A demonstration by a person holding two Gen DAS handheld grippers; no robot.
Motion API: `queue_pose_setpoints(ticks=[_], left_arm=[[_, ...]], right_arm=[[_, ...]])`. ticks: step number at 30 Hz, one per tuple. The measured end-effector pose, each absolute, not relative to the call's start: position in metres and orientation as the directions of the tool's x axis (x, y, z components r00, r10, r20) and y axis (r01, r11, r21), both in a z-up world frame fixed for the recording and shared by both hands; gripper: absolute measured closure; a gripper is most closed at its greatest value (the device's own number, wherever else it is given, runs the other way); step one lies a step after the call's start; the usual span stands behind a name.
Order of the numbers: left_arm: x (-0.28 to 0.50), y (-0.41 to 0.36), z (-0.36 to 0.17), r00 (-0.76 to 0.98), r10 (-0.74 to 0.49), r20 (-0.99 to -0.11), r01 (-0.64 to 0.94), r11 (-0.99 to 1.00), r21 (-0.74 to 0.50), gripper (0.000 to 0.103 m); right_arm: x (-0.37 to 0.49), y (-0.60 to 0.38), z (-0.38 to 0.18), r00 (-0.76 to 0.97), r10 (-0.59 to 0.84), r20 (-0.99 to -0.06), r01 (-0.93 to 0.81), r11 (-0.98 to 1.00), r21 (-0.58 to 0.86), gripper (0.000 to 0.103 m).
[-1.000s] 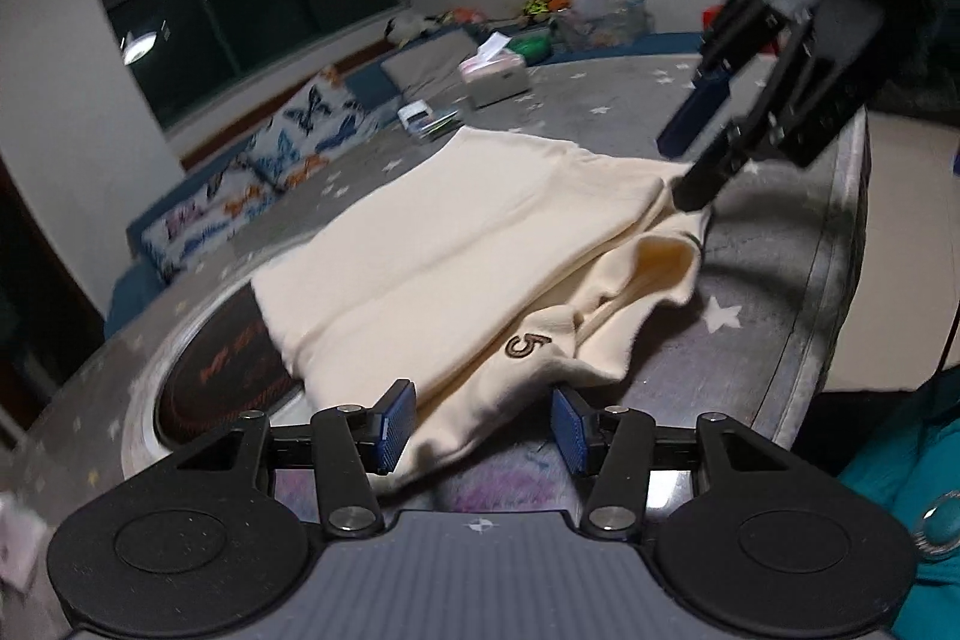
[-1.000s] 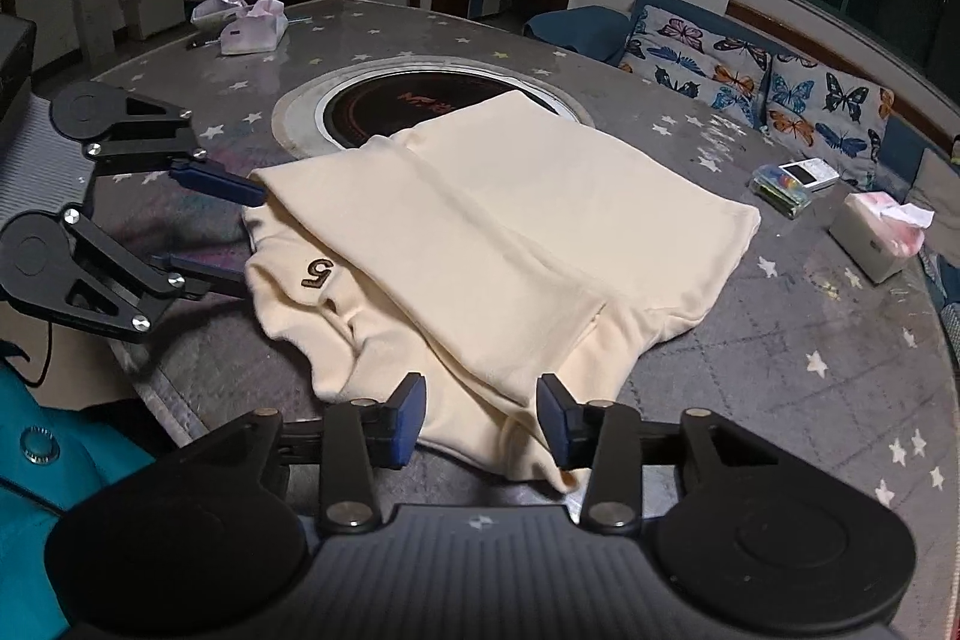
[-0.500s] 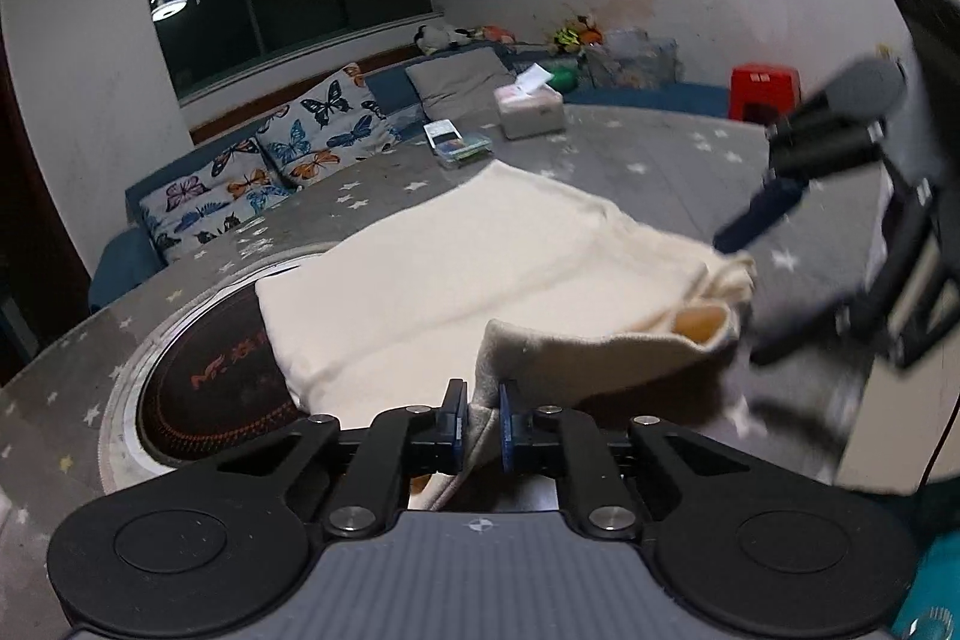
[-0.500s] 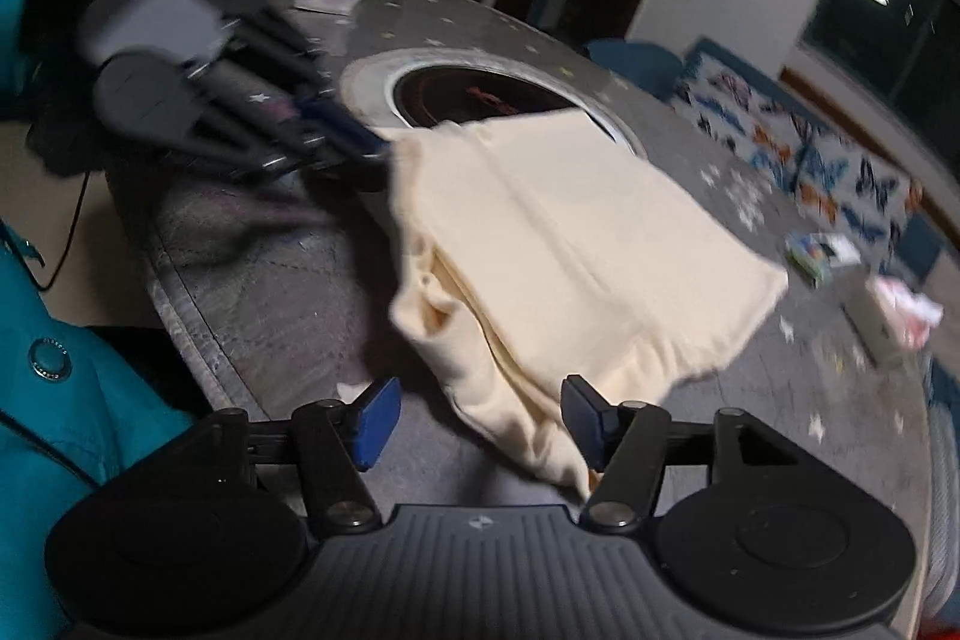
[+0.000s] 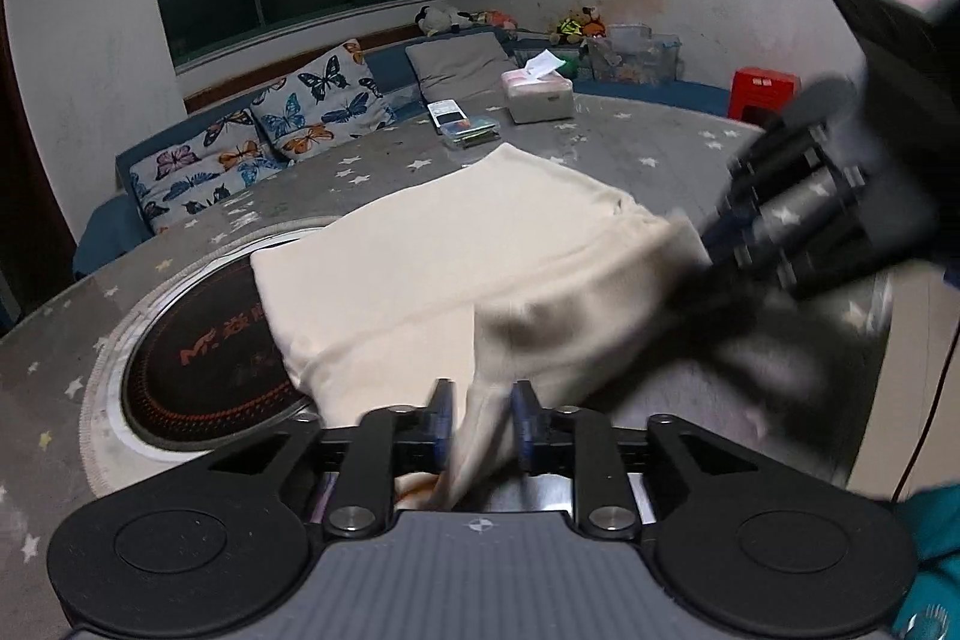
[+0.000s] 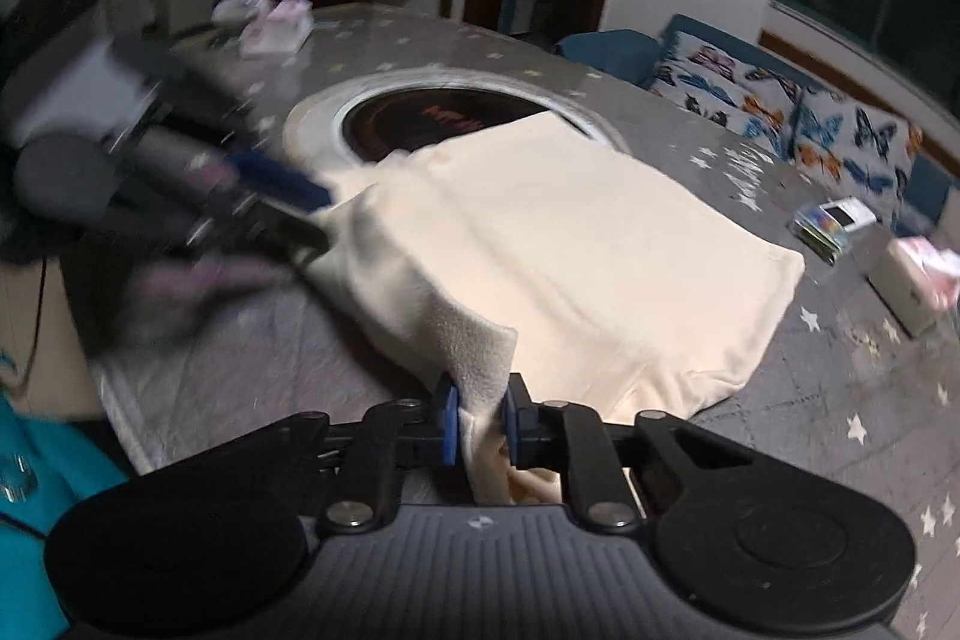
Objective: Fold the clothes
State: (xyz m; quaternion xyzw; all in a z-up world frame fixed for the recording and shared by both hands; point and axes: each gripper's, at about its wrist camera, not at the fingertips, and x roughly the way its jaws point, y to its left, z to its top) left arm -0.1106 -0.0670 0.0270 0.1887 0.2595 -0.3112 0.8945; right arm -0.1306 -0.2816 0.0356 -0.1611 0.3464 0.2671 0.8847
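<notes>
1. Blurring badly: right gripper (image 5: 699, 259) in left wrist view, left gripper (image 6: 324, 214) in right wrist view; tips meeting cloth edge, details hard to make out there.
2. Clamping on cream garment (image 5: 456, 250): left gripper (image 5: 480, 421), blue pads (image 5: 441, 415) pinching a bunched fold, part of cloth hiding behind the jaws.
3. Clamping likewise on garment (image 6: 564, 250): right gripper (image 6: 480, 424), pads (image 6: 449, 427) squeezing a raised corner, fuzzy inner side showing.
4. Lying folded on grey star-print table (image 5: 630, 142), garment; near edge lifting off surface at both grippers, far part flat, one corner overlapping round dark hob (image 5: 204, 358).
5. Showing orange print on hob, starting w/ "M", rest partly covered by cloth & unreadable.
6. Sitting beyond garment: tissue box (image 5: 537, 97) w/ a tissue sticking out top; small clear case (image 5: 471, 133) w/ colourful contents, white card-like item on top, text too small.
7. Sitting on far side of table in right wrist view: pink-white packs (image 6: 270, 22), blurry.
8. Lining bench behind table: butterfly cushions (image 5: 318, 103).
</notes>
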Motion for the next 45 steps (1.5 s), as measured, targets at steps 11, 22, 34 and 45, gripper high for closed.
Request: queue_pose_setpoints(ticks=[11, 22, 34, 45], left_arm=[[-0.117, -0.062, 0.007, 0.708, -0.397, -0.584, 0.652, 0.686, 0.324, 0.081], [-0.146, -0.05, 0.038, 0.638, -0.487, -0.596, 0.702, 0.686, 0.191, 0.097], [-0.164, -0.045, 0.079, 0.631, -0.535, -0.562, 0.693, 0.715, 0.097, 0.098], [-0.075, -0.071, 0.09, 0.717, -0.494, -0.492, 0.623, 0.771, 0.133, 0.098]], right_arm=[[-0.128, -0.285, 0.043, 0.646, 0.377, -0.663, -0.553, 0.831, -0.066, 0.093], [-0.168, -0.296, 0.074, 0.699, 0.395, -0.596, -0.541, 0.838, -0.078, 0.094], [-0.21, -0.306, 0.113, 0.702, 0.405, -0.585, -0.556, 0.826, -0.096, 0.095], [-0.124, -0.324, 0.119, 0.74, 0.353, -0.572, -0.488, 0.868, -0.096, 0.094]])
